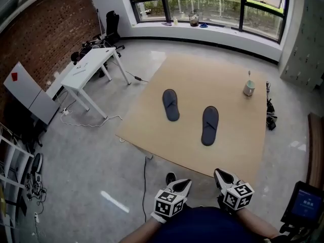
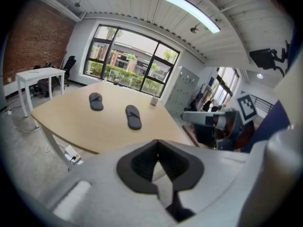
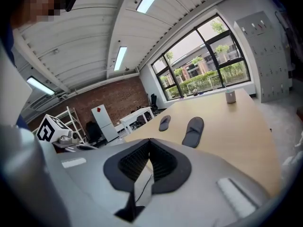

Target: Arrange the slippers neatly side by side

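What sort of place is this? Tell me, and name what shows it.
Most likely an office or lab workroom: a white desk, a black office chair near it, and grey lockers against the wall.

Daylight pours in through the tall windows [image 1: 207, 6] far beyond the fingers [image 2: 139, 167], and ceiling strip lights [image 2: 191, 11] above them add to it — the room is bright and evenly lit. The desk [image 1: 202, 80] ahead of the fingers carries only faint, soft shadows. Both gripper views are fisheye — straight lines bow and the corners fall to black. Close to the lens, the fingers themselves look soft, while the distance beyond them stays fairly sharp.
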{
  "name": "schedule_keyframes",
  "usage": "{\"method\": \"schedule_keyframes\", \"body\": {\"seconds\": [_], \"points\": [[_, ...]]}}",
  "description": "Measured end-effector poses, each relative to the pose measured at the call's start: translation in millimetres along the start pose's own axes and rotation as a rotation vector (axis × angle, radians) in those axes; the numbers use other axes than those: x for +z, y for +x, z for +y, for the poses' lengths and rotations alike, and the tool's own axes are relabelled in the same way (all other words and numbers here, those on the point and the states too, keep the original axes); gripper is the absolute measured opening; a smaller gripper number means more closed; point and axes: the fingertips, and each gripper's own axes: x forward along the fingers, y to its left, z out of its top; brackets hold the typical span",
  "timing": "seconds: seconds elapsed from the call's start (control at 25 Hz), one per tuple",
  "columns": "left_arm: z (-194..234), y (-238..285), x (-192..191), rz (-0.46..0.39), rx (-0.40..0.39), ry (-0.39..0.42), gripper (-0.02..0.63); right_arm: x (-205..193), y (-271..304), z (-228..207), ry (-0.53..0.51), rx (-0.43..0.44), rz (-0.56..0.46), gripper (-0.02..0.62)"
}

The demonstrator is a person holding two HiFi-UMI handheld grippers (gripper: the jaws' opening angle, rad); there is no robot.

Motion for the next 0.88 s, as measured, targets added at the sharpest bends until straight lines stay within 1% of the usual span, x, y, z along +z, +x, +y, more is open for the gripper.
{"method": "schedule_keyframes", "body": {"seconds": [0.12, 0.2, 0.28, 0.36, 0.44, 0.52, 0.6, 0.72, 0.88], "points": [[25, 15, 29, -0.064, -0.071, -0.029, 0.005, 8, 23, -14, 0.018, -0.062, 0.003, 0.011], [45, 26, 51, -0.087, -0.106, -0.034, 0.005, 18, 42, -22, 0.032, -0.105, 0.0, 0.011], [65, 35, 72, -0.085, -0.135, -0.022, 0.005, 31, 60, -29, 0.042, -0.146, -0.007, 0.011], [83, 44, 94, -0.091, -0.169, -0.006, 0.005, 41, 77, -38, 0.025, -0.179, 0.001, 0.011], [104, 51, 113, -0.096, -0.2, -0.006, 0.005, 44, 92, -52, -0.003, -0.216, 0.034, 0.011], [131, 58, 125, -0.076, -0.219, -0.011, 0.005, 50, 104, -65, -0.011, -0.262, 0.06, 0.011], [164, 67, 135, -0.038, -0.215, 0.01, 0.051, 59, 117, -77, -0.007, -0.301, 0.073, 0.012], [208, 83, 150, 0.004, -0.18, 0.089, 0.065, 62, 128, -99, -0.002, -0.359, 0.092, 0.012], [249, 108, 165, 0.043, -0.146, 0.175, 0.106, 59, 136, -120, 0.022, -0.434, 0.11, 0.019]]}}
